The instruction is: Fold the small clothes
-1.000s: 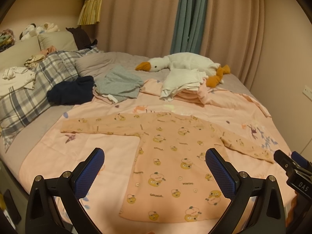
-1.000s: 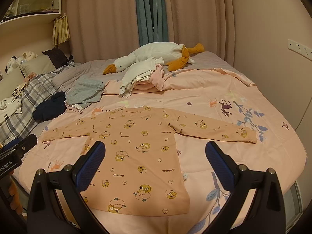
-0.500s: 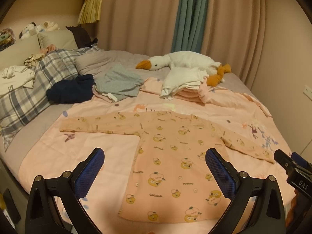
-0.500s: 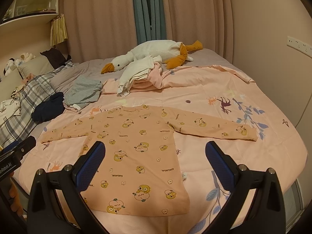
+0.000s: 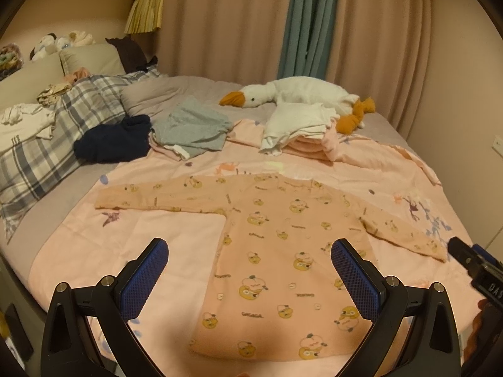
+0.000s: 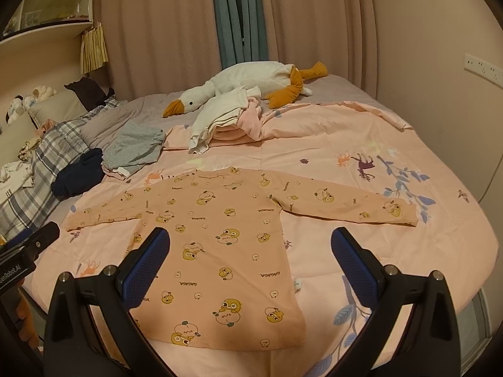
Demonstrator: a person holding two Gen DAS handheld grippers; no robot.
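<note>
Left wrist view: peach long-sleeved duck-print shirt (image 5: 283,251) lies flat just ahead of my left gripper (image 5: 250,270). Right gripper (image 6: 251,260) too, both wide, empty. Folding not started; I'd grab a sleeve next.

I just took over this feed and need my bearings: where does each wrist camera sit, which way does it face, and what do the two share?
Left wrist: on the left gripper, above the bed's near edge, facing the curtains; jaws open; the right gripper's black tip shows at right.
Right wrist: on the right gripper, beside it, same heading; jaws open; the left gripper's black body shows at left.
Shared: the peach long-sleeved duck-print shirt spread flat, and the white plush goose.
</note>
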